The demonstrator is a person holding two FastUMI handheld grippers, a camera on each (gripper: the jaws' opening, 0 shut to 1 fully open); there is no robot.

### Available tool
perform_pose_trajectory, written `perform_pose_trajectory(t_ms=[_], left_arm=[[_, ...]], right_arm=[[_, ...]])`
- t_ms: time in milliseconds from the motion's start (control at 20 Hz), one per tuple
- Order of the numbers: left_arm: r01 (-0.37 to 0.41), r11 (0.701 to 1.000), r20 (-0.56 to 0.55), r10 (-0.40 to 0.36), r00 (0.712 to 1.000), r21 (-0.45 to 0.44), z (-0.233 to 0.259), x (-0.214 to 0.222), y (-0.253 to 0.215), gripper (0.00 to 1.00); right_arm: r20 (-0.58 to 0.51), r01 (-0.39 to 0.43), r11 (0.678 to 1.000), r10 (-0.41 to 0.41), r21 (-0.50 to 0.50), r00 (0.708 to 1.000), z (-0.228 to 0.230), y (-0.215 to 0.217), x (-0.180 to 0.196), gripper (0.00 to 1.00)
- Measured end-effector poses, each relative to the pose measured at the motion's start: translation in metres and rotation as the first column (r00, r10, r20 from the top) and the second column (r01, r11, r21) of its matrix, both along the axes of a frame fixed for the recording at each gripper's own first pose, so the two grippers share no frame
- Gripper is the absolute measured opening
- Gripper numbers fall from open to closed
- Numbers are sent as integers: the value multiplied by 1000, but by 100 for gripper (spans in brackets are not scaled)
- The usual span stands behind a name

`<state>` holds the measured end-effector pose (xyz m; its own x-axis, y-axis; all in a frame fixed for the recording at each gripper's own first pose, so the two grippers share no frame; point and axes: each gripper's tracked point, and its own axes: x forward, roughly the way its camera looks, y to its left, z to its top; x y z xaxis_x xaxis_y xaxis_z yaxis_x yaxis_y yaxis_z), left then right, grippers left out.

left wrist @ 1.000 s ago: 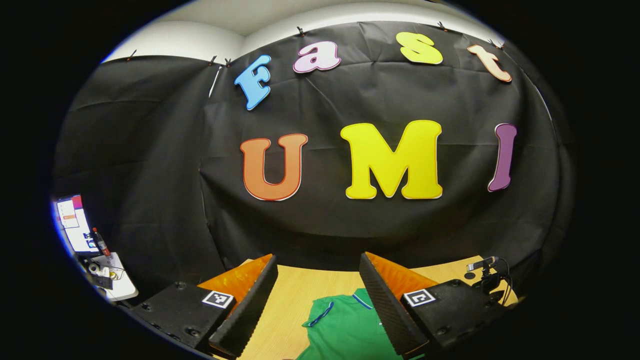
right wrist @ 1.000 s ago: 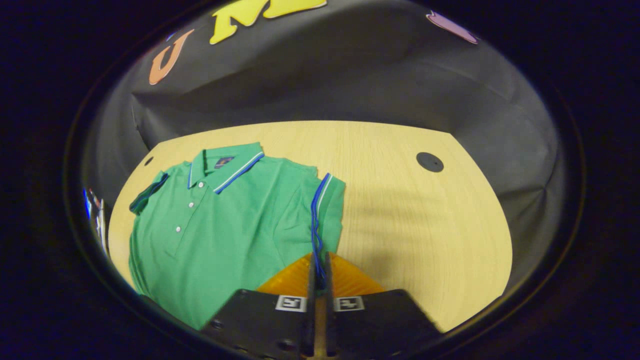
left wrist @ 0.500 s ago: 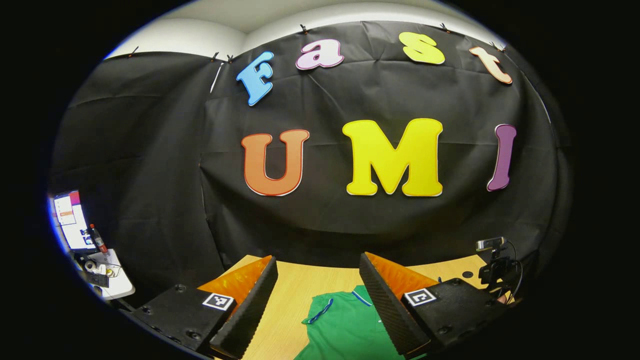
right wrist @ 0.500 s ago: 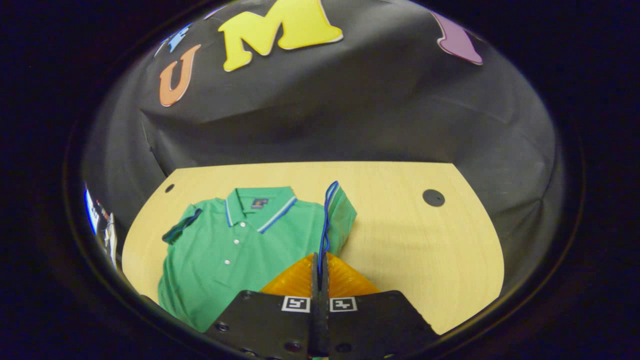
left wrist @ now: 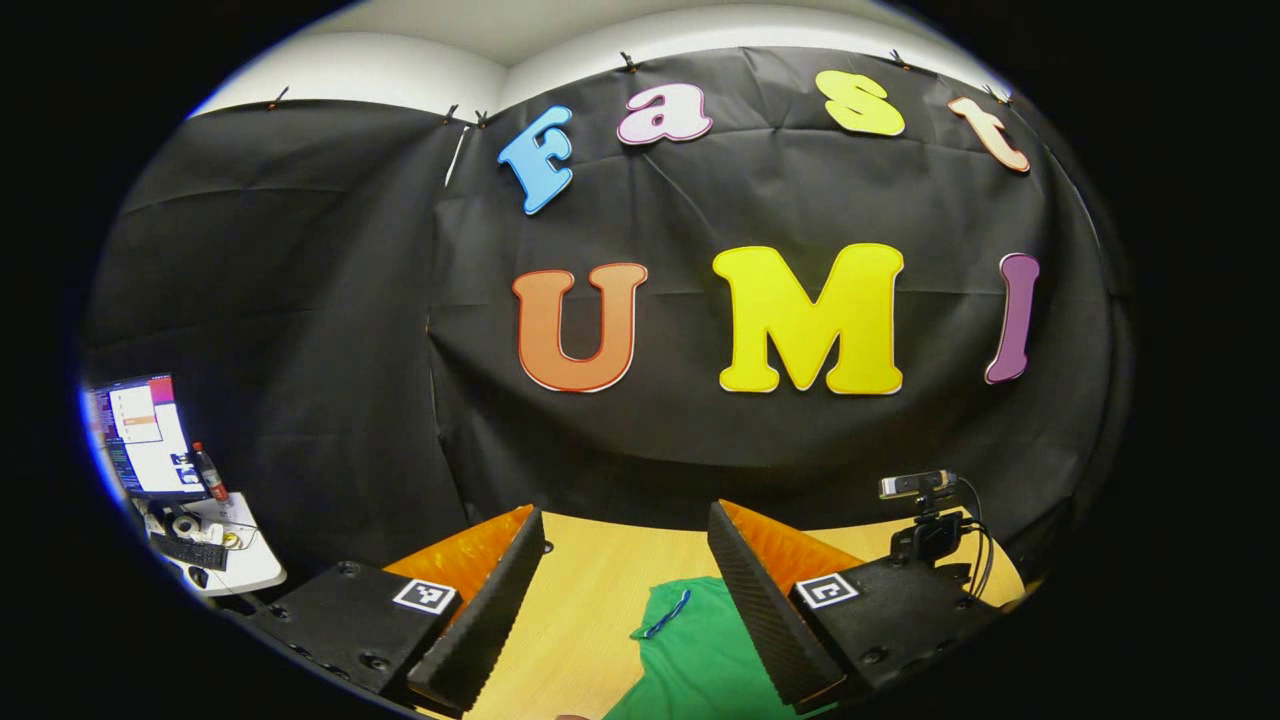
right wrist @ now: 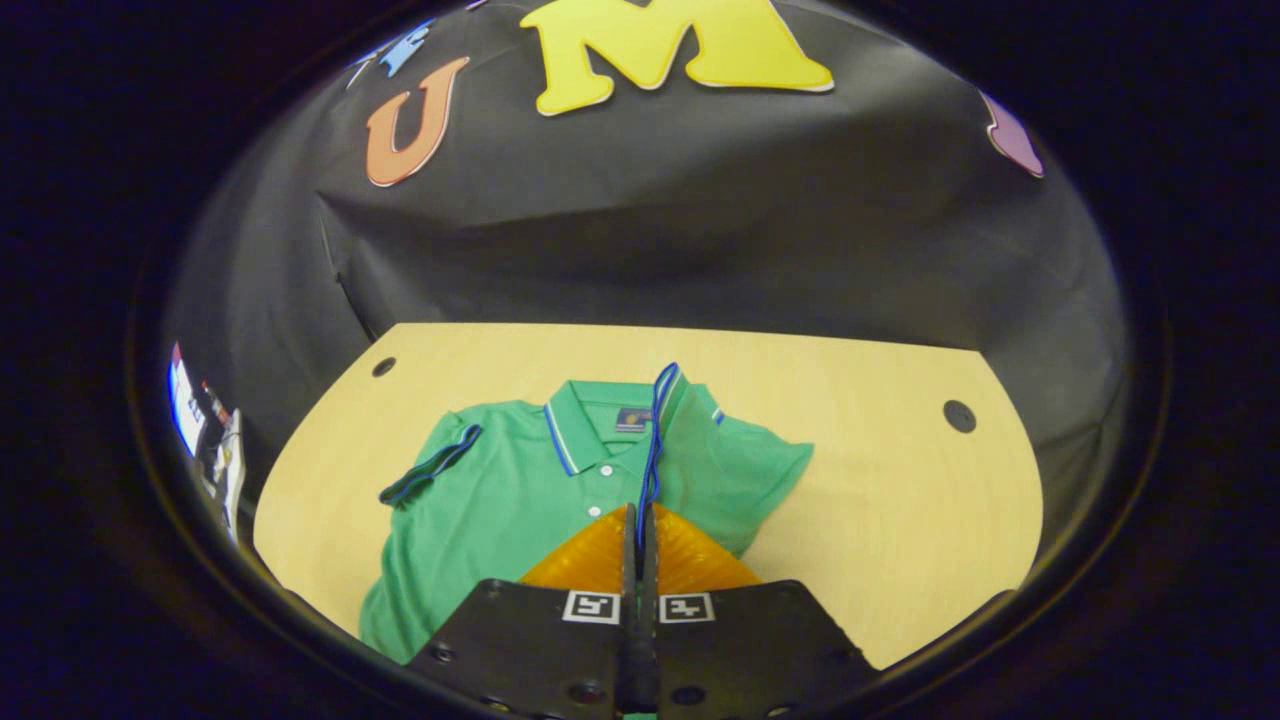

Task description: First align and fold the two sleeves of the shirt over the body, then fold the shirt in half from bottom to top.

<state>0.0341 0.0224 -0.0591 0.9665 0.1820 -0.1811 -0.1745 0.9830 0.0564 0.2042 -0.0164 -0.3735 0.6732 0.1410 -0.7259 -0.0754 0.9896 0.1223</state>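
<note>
Plenty of bare counter [right wrist: 880, 500] to the right of the shirt [right wrist: 500, 500] and behind its collar; the booth wall [right wrist: 700, 230] closes off the far edge.

A light wooden table [right wrist: 880, 500] with two round black holes holds a green polo shirt [right wrist: 500, 490] lying flat.

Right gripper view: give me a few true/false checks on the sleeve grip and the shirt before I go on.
1. The right gripper is shut on the sleeve cuff. True.
2. The left gripper is shut. False: its fingers stand apart, nothing between them.
3. The shirt lies on the wooden table. True.
4. The other sleeve already lies folded over the body. False: it lies out to the side.
</note>
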Motion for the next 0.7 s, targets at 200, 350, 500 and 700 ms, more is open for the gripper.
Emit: perform_pose_trajectory(t_ms=[200, 350, 500, 700], left_arm=[[-1, 1000, 3, 1, 1000, -19, -1, -1, 6, 100], [32, 999, -2, -33, 999, -41, -11, 6, 4, 100], [109, 992, -17, -110, 994, -68, -30, 18, -3, 100], [251, 965, -123, -260, 958, -79, -92, 36, -17, 100]], right_arm=[[50, -19, 998, 16, 53, 999, 25, 22, -5, 47], [145, -18, 999, 12, 41, 989, 56, 17, -12, 97], [180, -19, 999, 13, 28, 984, 85, 9, -36, 96], [257, -30, 999, 32, -10, 966, 132, -6, -72, 96]])
